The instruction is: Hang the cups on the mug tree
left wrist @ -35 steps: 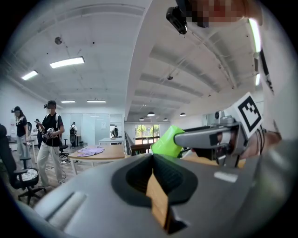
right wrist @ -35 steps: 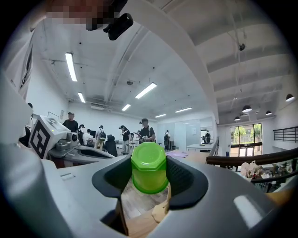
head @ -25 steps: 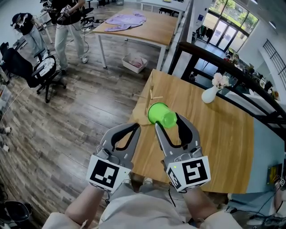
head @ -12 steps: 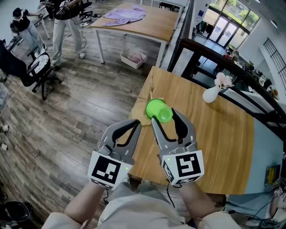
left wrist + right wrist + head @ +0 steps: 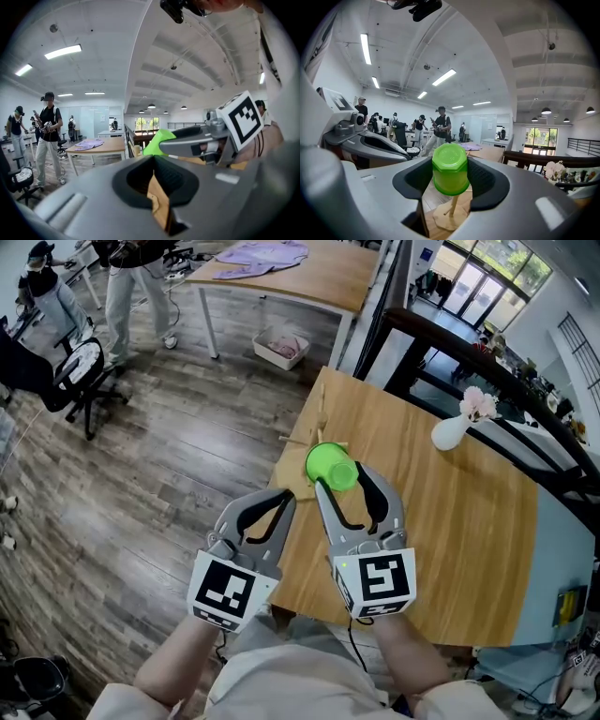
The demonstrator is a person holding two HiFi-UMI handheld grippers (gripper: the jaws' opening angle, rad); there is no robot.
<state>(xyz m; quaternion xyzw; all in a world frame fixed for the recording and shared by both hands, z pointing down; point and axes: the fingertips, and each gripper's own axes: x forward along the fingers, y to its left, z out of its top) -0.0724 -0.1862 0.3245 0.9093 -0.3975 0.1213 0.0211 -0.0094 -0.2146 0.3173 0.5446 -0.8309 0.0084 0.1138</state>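
Note:
My right gripper [image 5: 339, 479] is shut on a bright green plastic cup [image 5: 331, 466], held with its bottom towards the gripper camera [image 5: 450, 168]. The cup hangs over the near left corner of the wooden table [image 5: 450, 521]. Just beyond it stands the wooden mug tree [image 5: 321, 413], a thin stem with side pegs; its stem and round base [image 5: 447, 216] show under the cup. My left gripper [image 5: 281, 501] floats beside the right one, off the table's left edge, shut with nothing in it. In the left gripper view the cup [image 5: 157, 142] is in the right gripper's jaws.
A white vase with flowers [image 5: 452, 430] stands at the table's far right. A black railing [image 5: 441, 343] runs behind the table. On the wooden floor to the left are an office chair [image 5: 75, 371] and standing people [image 5: 131, 287]. Farther back, a table carries purple cloth [image 5: 272, 253].
Both grippers have sunk and moved forward together, and the green cup in the right one has come closer to the mug tree. The left gripper stays shut and empty.

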